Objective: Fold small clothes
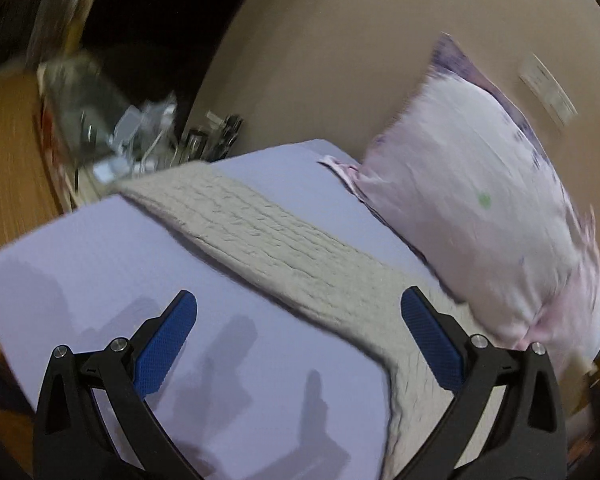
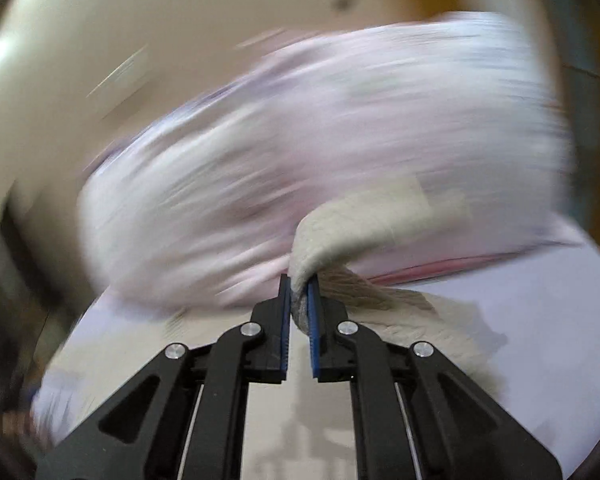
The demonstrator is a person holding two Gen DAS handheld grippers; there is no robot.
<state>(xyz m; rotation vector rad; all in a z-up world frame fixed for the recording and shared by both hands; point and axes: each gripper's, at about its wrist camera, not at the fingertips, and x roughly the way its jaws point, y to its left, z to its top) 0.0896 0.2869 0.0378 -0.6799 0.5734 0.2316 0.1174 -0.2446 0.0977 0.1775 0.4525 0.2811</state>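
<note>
A cream cable-knit garment point(image 1: 284, 236) lies stretched diagonally across the lavender bed sheet point(image 1: 112, 264) in the left wrist view. My left gripper point(image 1: 299, 300) is open and empty, hovering over the sheet with the knit between and beyond its blue pads point(image 1: 168, 340). In the right wrist view my right gripper point(image 2: 299, 286) is shut on a fold of the same cream knit point(image 2: 352, 224), which rises from the jaws and drapes to the right. The view is motion-blurred.
A pink and white pillow point(image 1: 484, 200) leans against the beige wall point(image 1: 340, 60) at the bed's right; it fills the right wrist view point(image 2: 300, 140) behind the knit. A cluttered shelf point(image 1: 140, 136) and wooden panel point(image 1: 12, 160) stand left of the bed.
</note>
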